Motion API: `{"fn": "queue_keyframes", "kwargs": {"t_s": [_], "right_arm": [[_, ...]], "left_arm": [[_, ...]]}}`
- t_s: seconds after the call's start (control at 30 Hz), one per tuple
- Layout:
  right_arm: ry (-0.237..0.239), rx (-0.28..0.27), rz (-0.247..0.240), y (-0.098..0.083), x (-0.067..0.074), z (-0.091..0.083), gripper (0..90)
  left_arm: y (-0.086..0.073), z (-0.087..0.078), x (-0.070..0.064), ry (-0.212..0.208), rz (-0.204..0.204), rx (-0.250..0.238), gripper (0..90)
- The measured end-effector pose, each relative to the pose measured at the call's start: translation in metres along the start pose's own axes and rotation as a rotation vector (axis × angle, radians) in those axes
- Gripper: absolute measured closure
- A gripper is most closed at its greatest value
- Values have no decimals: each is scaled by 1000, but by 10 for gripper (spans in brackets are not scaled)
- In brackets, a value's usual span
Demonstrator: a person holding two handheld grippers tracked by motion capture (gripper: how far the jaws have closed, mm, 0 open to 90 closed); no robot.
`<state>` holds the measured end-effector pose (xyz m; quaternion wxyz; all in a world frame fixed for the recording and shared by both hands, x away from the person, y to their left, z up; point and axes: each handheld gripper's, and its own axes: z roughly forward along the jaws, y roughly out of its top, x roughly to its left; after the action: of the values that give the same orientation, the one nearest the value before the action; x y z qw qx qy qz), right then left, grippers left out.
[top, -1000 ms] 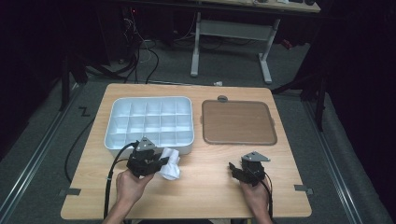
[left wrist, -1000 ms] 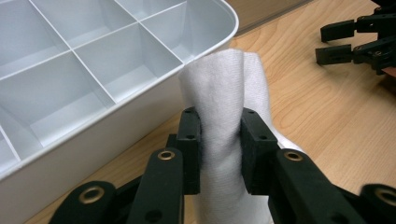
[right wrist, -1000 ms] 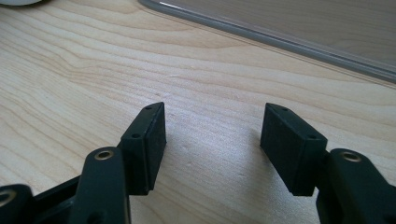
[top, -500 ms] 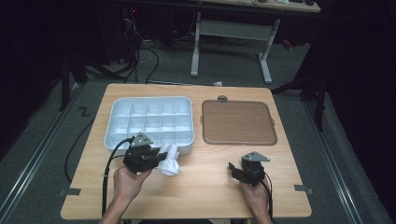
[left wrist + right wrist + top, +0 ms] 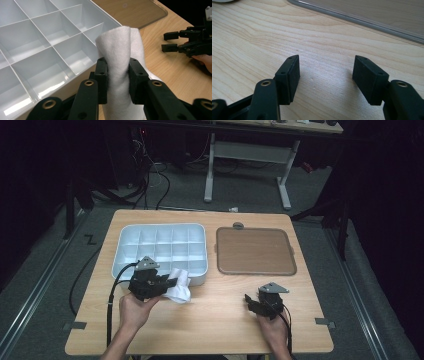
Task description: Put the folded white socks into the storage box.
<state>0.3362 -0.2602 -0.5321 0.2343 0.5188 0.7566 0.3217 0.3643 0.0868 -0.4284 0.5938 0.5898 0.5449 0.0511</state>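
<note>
white cloth (image 5: 120,47), white tray (image 5: 131,245)

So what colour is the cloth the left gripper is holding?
White, plain with no pattern: the cloth shows best in the left gripper view, pinched by the left gripper.

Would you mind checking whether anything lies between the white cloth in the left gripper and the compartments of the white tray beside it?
Nothing visible does. The left gripper is shut on the white cloth, right at the near edge of the white tray. The compartments next to it look empty and uncovered.
</note>
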Motion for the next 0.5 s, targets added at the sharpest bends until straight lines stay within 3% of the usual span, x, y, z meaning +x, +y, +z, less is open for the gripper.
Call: {"fn": "queue_keyframes", "kwargs": {"t_s": [0.17,0.3,0.5], "right_arm": [[0,0,0,0,0,0,392],[0,0,0,0,0,0,392],[0,0,0,0,0,0,392]], "left_arm": [[6,0,0,-5,-2,-9,727],[10,1,2,-16,-32,-4,727],[12,3,2,-13,-21,2,728]]}}
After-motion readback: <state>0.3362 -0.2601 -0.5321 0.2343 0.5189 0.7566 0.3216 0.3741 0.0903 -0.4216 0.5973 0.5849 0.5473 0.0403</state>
